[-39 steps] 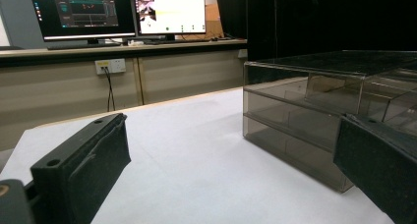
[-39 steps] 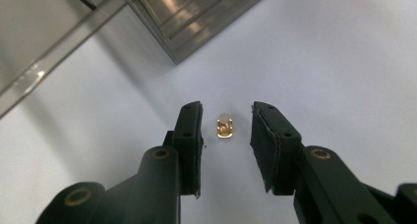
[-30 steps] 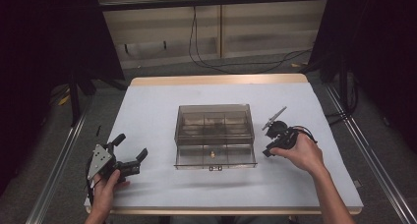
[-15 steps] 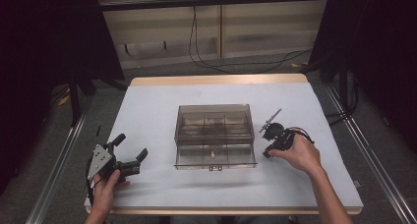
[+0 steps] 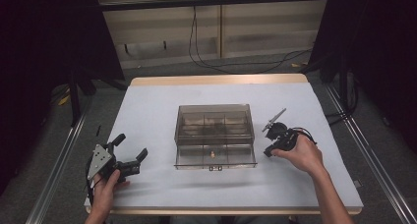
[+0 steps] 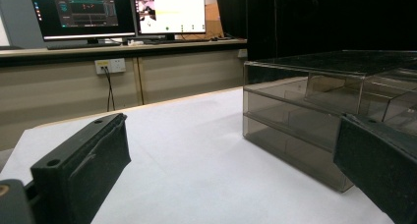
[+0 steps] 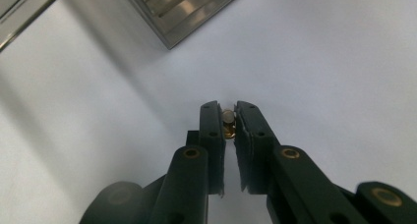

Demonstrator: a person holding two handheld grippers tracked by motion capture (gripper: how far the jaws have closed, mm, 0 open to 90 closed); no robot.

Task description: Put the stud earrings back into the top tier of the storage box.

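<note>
A smoky clear drawer box (image 5: 215, 117) stands mid-table, its lower drawer pulled out toward me with a small brass piece (image 5: 211, 154) lying in it. Right of the box, my right gripper (image 5: 267, 151) points down at the white table. In the right gripper view its jaws are shut (image 7: 229, 117) on a tiny part with a brass base and a clear top (image 7: 227, 123), right at the table surface. My left gripper (image 5: 132, 145) rests at the front left, open and holding nothing; from the left gripper view (image 6: 226, 175) the box (image 6: 314, 111) lies ahead to its right.
The white table (image 5: 157, 106) has bare room on both sides of the box. A metal rail (image 5: 54, 170) runs along the left edge and another (image 5: 378, 170) along the right. Beyond the far edge lie cables (image 5: 206, 62). Monitors (image 6: 118, 10) stand on a desk behind.
The right gripper has tipped slightly lower over the table beside the box. The left gripper and the box have stayed where they were.
</note>
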